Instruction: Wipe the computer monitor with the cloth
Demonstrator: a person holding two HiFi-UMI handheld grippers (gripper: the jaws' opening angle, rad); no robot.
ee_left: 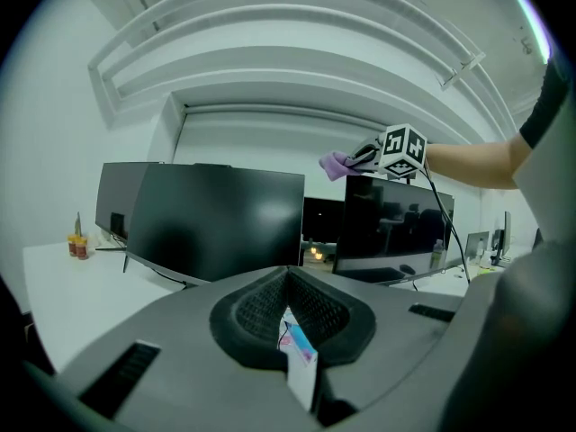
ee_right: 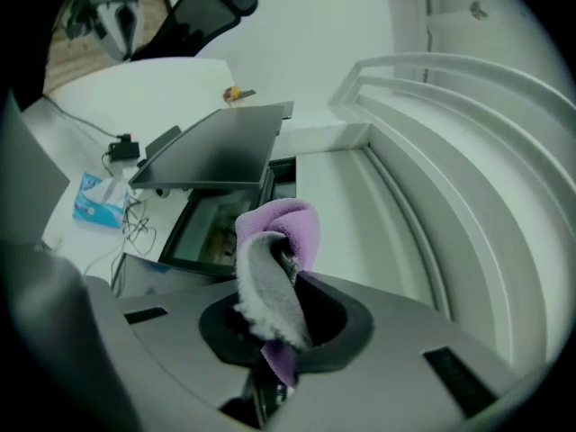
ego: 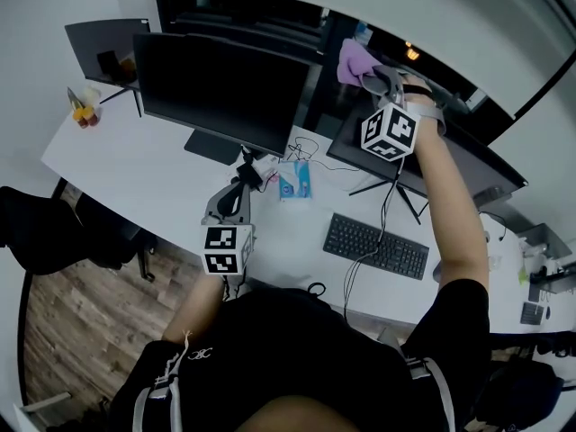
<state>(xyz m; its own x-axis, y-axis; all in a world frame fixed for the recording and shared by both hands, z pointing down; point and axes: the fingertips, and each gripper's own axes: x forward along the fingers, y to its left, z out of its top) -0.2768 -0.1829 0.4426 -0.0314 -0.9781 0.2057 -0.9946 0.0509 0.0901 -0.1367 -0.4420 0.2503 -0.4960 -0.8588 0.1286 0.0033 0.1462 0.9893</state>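
The left gripper is held low over the front of the white desk, its jaws closed together on nothing, so no part in the wiping is taken by it. Further right, the purple cloth is pinched firmly in the right gripper, folded over the jaw tips, and is raised to the top edge of the right-hand monitor; whether it touches the panel cannot be told. The wipe is judged to be at its start. The cloth is to be laid flat on the dark screen and drawn across or down with light, even pressure, so that the monitor is not rocked. As for the setting, a wooden floor is shown at the lower left and a pale wall above it. On the desk are seen small bottles at the far left, a larger monitor beside them, a blue tissue pack with loose cables in the middle, and a black keyboard to the right.
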